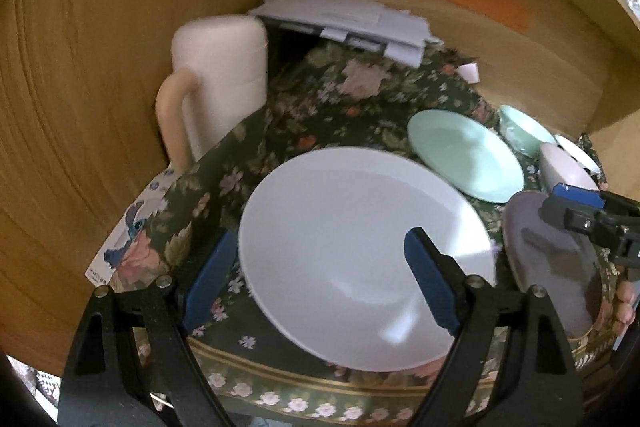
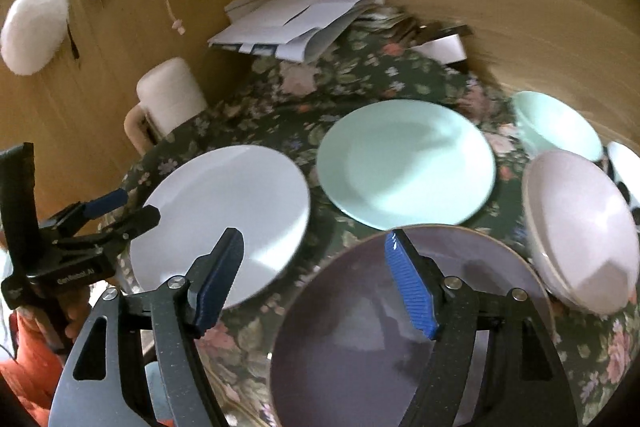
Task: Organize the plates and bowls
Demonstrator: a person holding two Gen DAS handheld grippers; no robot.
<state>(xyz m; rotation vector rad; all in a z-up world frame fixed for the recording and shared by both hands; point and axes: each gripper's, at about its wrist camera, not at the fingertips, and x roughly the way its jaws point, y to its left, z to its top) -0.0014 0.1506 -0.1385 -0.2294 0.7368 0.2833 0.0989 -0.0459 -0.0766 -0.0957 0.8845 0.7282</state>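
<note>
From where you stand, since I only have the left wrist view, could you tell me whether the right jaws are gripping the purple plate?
Observer: No. The right wrist view shows the right gripper open. The far rim of the purple plate sits between the jaws, with nothing pressing on it.
Operator: Thank you. Is there a gap between the mint plate and the white plate? They look nearly joined to me.
Observer: Yes. The mint plate and the white plate lie apart, with the floral cloth showing between them.
</note>
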